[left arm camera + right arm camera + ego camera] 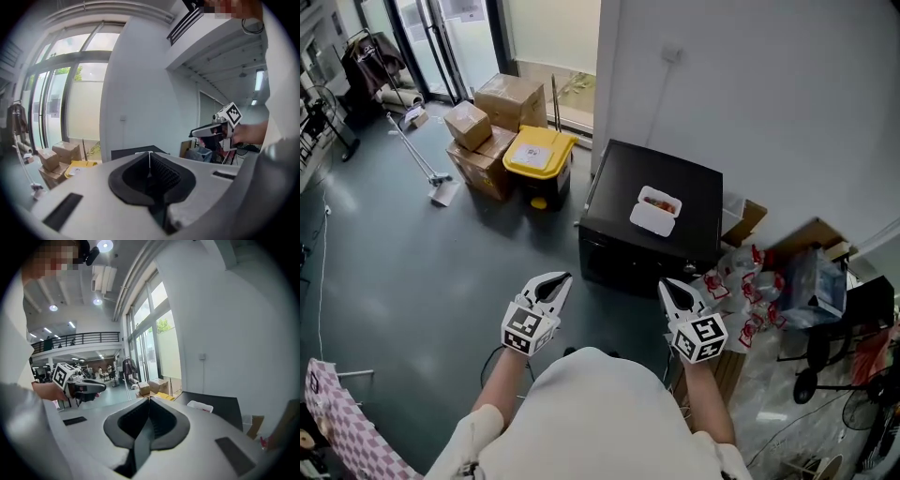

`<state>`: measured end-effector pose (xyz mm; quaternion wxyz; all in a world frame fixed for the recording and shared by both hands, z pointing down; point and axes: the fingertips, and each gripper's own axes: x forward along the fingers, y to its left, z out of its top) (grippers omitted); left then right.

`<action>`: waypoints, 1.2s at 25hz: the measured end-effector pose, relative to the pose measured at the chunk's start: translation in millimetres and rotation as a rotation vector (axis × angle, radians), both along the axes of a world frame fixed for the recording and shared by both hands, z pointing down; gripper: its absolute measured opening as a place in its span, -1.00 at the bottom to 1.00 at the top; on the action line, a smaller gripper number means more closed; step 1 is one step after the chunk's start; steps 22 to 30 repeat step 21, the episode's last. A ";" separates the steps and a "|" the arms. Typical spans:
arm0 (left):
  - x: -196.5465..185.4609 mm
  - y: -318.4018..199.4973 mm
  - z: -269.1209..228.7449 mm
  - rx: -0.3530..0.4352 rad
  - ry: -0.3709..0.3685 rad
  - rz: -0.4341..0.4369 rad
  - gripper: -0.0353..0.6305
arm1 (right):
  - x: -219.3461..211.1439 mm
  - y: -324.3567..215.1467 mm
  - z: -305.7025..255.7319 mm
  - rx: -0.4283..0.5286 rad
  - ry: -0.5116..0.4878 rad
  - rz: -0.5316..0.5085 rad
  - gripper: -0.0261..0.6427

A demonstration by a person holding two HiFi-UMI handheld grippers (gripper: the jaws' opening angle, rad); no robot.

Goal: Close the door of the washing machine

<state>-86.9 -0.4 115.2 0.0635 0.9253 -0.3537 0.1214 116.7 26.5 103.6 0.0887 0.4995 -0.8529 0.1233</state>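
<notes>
White tray [652, 217] | on black washing machine [675, 173] | reddish contents [661, 202] | left gripper [557, 280], right gripper [671, 287] jaws together, empty

No wording can be read anywhere; a white label [533, 153] is seen on the yellow bin [546, 172], but too small.

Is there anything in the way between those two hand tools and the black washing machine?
Nothing visible is. The left tool and right tool, both shut and empty, hang in the air just short of the washing machine's front. The white box sits on its top, and the bags lie off to its side.
</notes>
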 end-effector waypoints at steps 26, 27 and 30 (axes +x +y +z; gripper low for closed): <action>35.8 9.3 5.8 -0.029 0.001 -0.039 -0.86 | 28.1 -1.6 -0.9 0.015 -0.045 -0.014 -0.83; 35.8 9.3 5.8 -0.029 0.001 -0.039 -0.86 | 28.1 -1.6 -0.9 0.015 -0.045 -0.014 -0.83; 35.8 9.3 5.8 -0.029 0.001 -0.039 -0.86 | 28.1 -1.6 -0.9 0.015 -0.045 -0.014 -0.83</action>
